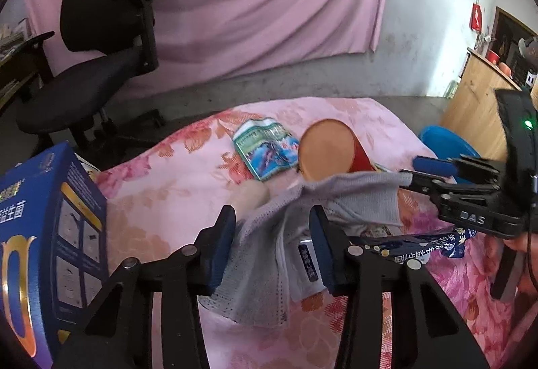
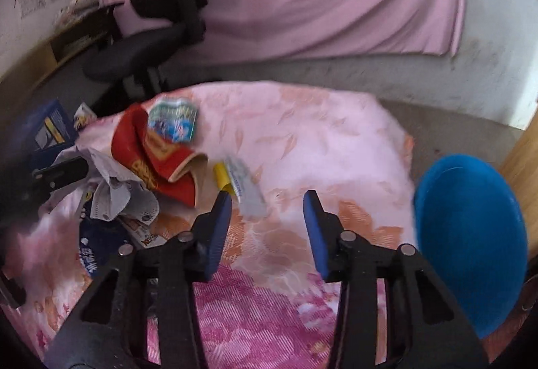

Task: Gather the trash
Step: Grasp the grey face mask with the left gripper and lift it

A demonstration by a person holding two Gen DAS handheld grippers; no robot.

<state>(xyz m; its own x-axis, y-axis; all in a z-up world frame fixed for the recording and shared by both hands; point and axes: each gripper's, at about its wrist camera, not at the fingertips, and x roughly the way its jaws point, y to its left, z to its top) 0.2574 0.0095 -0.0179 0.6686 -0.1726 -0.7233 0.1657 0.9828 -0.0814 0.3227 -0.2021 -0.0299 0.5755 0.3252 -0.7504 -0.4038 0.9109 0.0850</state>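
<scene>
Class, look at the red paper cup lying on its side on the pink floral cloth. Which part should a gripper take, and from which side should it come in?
Take the red cup across its open rim, which looks already squashed flat and so thin enough to pinch. It lies tipped over with the mouth towards the right gripper, whose jaws stand open over bare cloth, so coming from that side is probably easiest.

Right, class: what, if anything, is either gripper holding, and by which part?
Right gripper: nothing. Left gripper straddles the grey mesh cloth at its labelled end; whether its fingers press it cannot be told.
</scene>
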